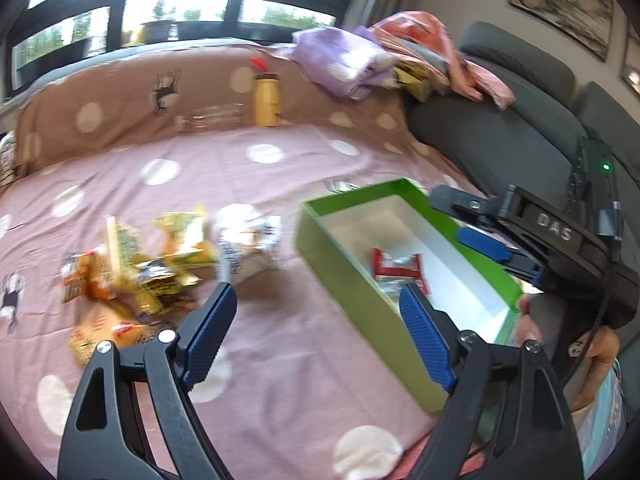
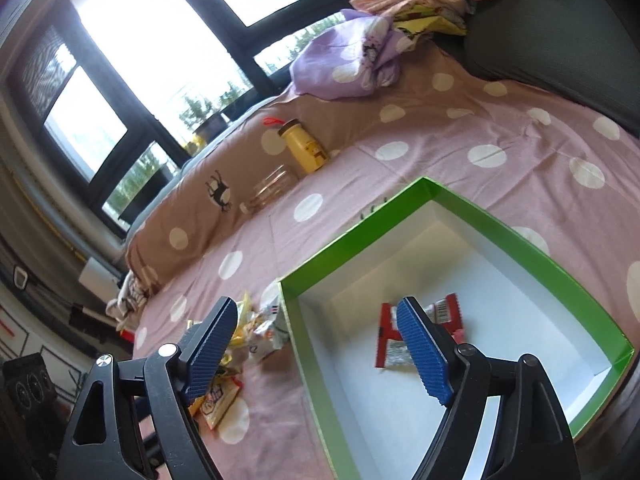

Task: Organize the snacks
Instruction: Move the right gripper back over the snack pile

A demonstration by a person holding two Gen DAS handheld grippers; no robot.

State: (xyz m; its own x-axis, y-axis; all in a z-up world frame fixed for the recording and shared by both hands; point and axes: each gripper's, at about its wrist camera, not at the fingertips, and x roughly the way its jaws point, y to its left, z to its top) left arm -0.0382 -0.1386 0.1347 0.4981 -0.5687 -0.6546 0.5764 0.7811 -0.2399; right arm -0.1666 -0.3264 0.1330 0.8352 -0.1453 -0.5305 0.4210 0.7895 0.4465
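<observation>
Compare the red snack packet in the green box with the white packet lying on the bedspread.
The red snack packet lies alone inside the green box; the white packet is outside it, on the bedspread beside the pile of yellow snacks. The red snack packet is red with silvery parts; the white packet is mostly white and looks crumpled. Both are small sealed wrappers lying flat, and neither is gripped.

Bright daylight through dark-framed windows; pink dotted sheet over bed, grey sofa beside, framed picture on wall.
</observation>
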